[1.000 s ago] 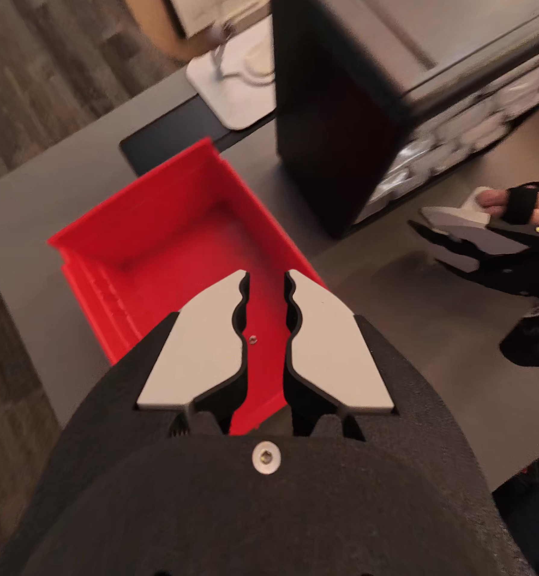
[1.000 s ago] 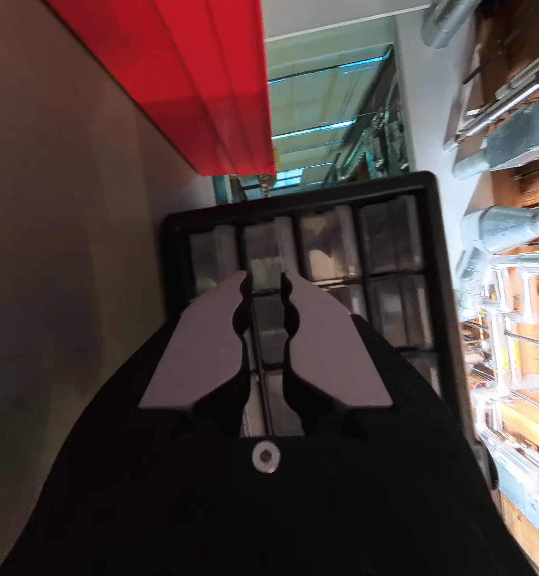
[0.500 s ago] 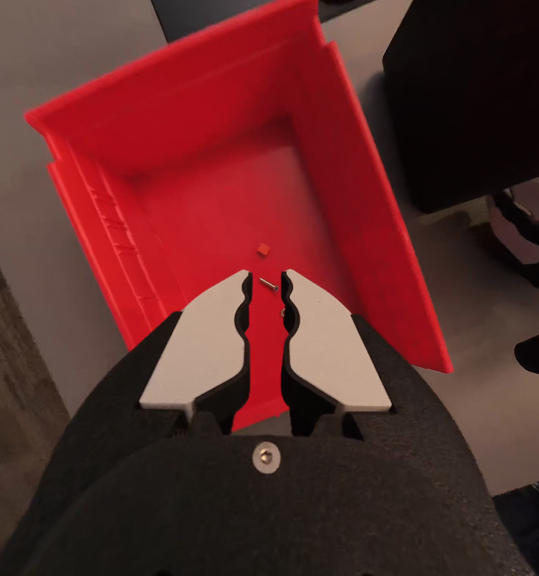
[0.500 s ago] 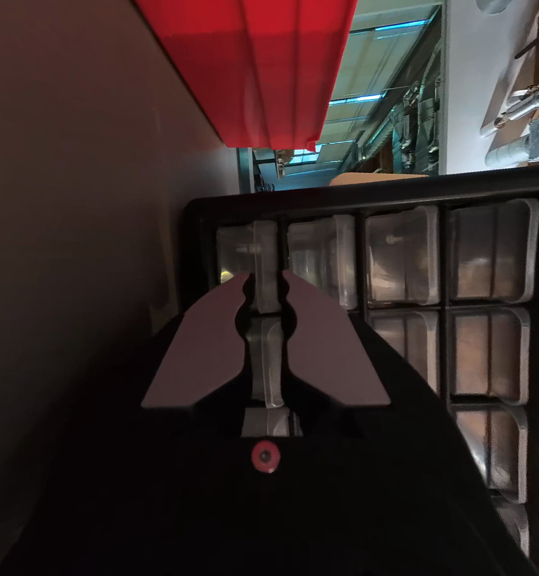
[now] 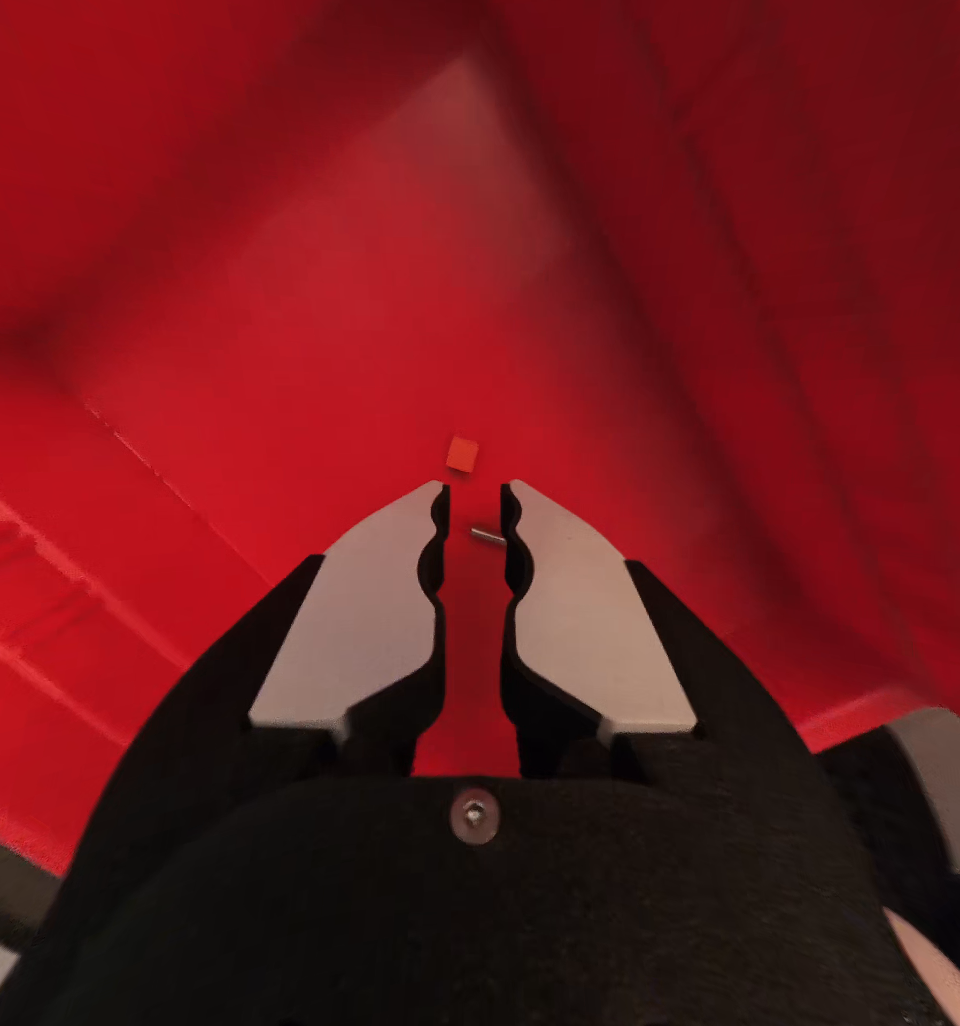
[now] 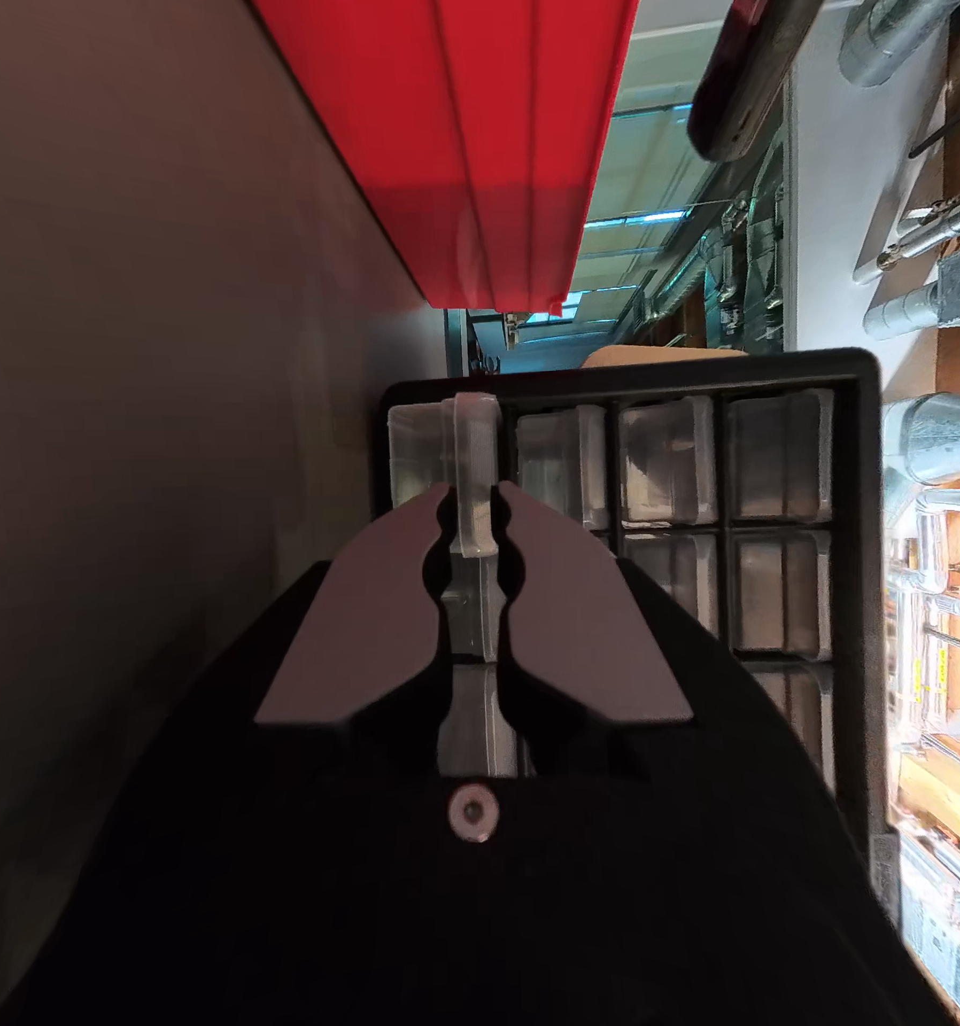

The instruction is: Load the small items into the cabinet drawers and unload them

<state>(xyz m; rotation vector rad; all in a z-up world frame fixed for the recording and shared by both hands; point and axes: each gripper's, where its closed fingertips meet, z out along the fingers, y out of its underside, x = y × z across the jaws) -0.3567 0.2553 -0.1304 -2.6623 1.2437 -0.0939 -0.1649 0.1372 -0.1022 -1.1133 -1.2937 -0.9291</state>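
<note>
In the left wrist view my left gripper [image 5: 475, 487] is inside the red bin [image 5: 355, 250], low over its floor, jaws slightly apart and empty. A small orange cube [image 5: 461, 454] lies just beyond the fingertips. A small metal screw [image 5: 486, 534] lies on the floor between the fingers, against the right one. In the right wrist view, which is rolled sideways, my right gripper [image 6: 474, 488] is closed on the clear handle [image 6: 473, 461] of the corner drawer [image 6: 416, 449] of the black cabinet [image 6: 661, 377].
The cabinet holds several more clear drawers [image 6: 661, 461], all pushed in. The red bin's outer wall [image 6: 466, 139] stands on the grey table [image 6: 161, 388] close beside the cabinet. A dark blurred object [image 6: 744, 83] hangs over the bin. One gripper's finger ends stand about 25 cm off the other's.
My left gripper has dropped into the red bin, down to the cube and screw. My right gripper has moved onto the corner drawer's handle and its jaws have narrowed on it.
</note>
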